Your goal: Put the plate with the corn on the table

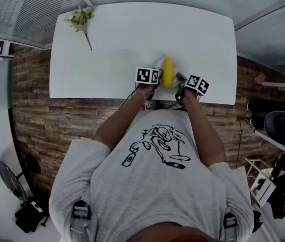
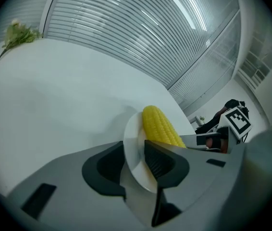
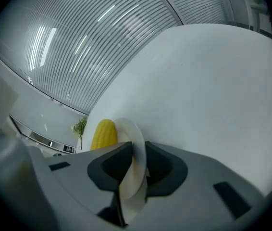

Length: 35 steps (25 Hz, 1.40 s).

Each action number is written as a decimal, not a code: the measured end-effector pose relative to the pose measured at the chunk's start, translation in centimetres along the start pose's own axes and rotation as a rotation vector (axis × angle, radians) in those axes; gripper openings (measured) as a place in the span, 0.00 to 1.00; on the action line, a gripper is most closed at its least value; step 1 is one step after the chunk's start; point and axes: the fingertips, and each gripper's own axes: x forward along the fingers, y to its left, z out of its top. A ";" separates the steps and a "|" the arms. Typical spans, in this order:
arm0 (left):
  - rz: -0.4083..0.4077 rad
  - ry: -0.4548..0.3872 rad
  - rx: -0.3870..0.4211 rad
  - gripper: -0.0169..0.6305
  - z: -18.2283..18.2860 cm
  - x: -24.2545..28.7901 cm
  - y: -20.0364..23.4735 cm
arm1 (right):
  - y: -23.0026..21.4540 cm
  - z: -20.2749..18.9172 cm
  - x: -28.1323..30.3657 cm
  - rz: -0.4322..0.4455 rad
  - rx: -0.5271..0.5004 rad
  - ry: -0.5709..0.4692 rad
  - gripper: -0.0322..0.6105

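Plate (image 1: 158, 61) with the corn (image 1: 168, 72) sits low centre in the head view, near the close edge of the white table (image 1: 132, 34). It looks to be down on the surface, so the placing itself reads as done or all but done.

Left gripper (image 2: 135, 160): the rim is between your jaws, but they stand apart round it and look slack. I'd call this side let go, not clamped.

Right gripper (image 3: 138, 158): both pads look pressed onto the opposite rim, so you are holding the plate on this side.

The corn lies lengthwise on the plate between your two grippers and shows no sign of rolling.

What's left, as I judge it: ease the right jaws off the rim, then draw both grippers straight back toward you without dragging the plate off the near edge.
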 end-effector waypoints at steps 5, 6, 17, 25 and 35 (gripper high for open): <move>0.036 0.005 0.052 0.23 0.0 0.0 0.1 | 0.0 0.1 0.1 -0.020 -0.011 -0.009 0.18; 0.048 0.006 0.068 0.23 0.0 -0.1 0.2 | 0.0 0.1 0.1 -0.025 -0.013 -0.009 0.18; 0.148 0.027 0.226 0.24 -0.2 0.1 0.3 | -0.3 0.2 0.0 -0.078 -0.078 0.004 0.19; 0.190 0.028 0.335 0.26 0.1 0.2 0.2 | -0.3 0.4 0.1 -0.130 -0.192 0.036 0.20; 0.212 0.054 0.397 0.25 -0.4 0.2 0.1 | -0.9 0.3 -0.1 -0.257 -0.369 0.079 0.24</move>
